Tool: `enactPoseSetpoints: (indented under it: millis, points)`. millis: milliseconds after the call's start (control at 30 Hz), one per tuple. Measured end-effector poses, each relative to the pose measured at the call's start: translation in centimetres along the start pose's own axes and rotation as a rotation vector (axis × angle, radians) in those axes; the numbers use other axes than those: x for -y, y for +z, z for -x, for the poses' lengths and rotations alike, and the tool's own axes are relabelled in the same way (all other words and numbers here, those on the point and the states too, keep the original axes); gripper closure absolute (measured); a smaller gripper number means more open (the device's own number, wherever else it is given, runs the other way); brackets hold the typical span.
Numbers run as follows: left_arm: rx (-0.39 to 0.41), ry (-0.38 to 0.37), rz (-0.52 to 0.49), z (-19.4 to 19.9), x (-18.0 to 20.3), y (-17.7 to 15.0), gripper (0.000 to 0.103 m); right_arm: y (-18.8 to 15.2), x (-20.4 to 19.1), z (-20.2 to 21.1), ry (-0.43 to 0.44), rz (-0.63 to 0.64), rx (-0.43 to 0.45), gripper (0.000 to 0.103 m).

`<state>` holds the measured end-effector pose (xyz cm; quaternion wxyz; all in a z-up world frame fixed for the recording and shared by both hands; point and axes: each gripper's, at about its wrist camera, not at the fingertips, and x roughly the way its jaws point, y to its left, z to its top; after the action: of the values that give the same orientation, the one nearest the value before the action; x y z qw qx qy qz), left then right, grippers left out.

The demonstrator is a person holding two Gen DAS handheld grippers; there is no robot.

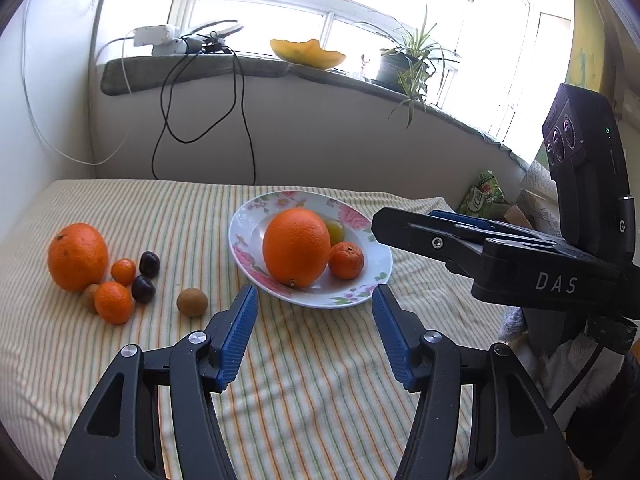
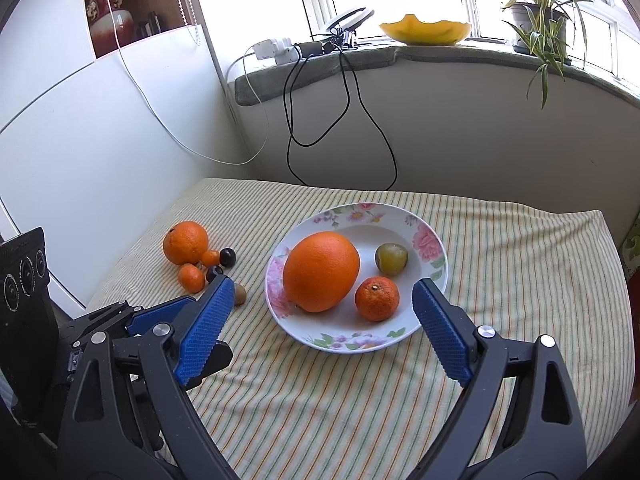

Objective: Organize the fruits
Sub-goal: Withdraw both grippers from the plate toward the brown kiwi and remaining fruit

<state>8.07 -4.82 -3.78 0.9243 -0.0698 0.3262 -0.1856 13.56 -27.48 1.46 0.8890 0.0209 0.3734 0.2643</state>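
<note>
Both grippers spread wide and empty above the striped cloth (image 2: pixel 320 400).
Floral plate (image 2: pixel 434 280) mid-frame holds large orange (image 2: pixel 321 271), mandarin (image 2: pixel 377 298), perhaps a greenish plum (image 2: pixel 391 258); left gripper (image 1: pixel 314 306), right gripper (image 2: pixel 322 300).

Home room: potted plant (image 2: pixel 540 20) and charger cables (image 2: pixel 340 92) sitting on windowsill (image 2: pixel 440 58), striped cloth (image 2: pixel 360 400) covering table, vase (image 2: pixel 106 16) standing in cabinet niche.

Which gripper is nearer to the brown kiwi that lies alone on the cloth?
Left. The left gripper hovers open just right of the kiwi. The right gripper, also open, hovers over the near rim of the plate, farther from it.
</note>
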Motion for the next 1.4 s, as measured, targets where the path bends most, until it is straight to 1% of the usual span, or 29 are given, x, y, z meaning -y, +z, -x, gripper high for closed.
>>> enactPoseSetpoints:
  millis: [333, 667, 933, 1000, 1133, 1200, 1333, 1400]
  points:
    - [0.01, 0.083, 0.07, 2.2, -5.0, -1.4, 0.043, -0.5, -3.2, -0.2, 0.043, 0.048, -0.005, 0.01]
    - [0.007, 0.159, 0.149, 3.2, -9.9, -2.5, 0.043, -1.7, -6.6, -2.4, 0.105, 0.102, -0.053, 0.01]
    - [0.004, 0.168, 0.184, 3.0, -12.0, -2.9, 0.044, -2.9, -8.8, -5.0, 0.134, 0.116, -0.101, 0.01]
    - [0.002, 0.164, 0.187, 2.8, -12.3, -2.9, 0.046, -3.2, -9.0, -5.8, 0.133, 0.113, -0.114, 0.01]
    - [-0.005, 0.157, 0.185, 2.5, -12.8, -2.9, 0.049, -3.6, -9.5, -7.2, 0.132, 0.105, -0.145, 0.021]
    - [-0.011, 0.151, 0.178, 2.3, -13.0, -2.8, 0.053, -3.8, -9.8, -8.0, 0.124, 0.11, -0.158, 0.026]
    - [-0.024, 0.147, 0.161, 1.6, -13.3, -2.5, 0.06, -3.9, -10.4, -9.5, 0.106, 0.114, -0.182, 0.041]
    - [-0.03, 0.145, 0.156, 1.3, -13.5, -2.3, 0.063, -3.9, -10.5, -10.2, 0.097, 0.114, -0.191, 0.044]
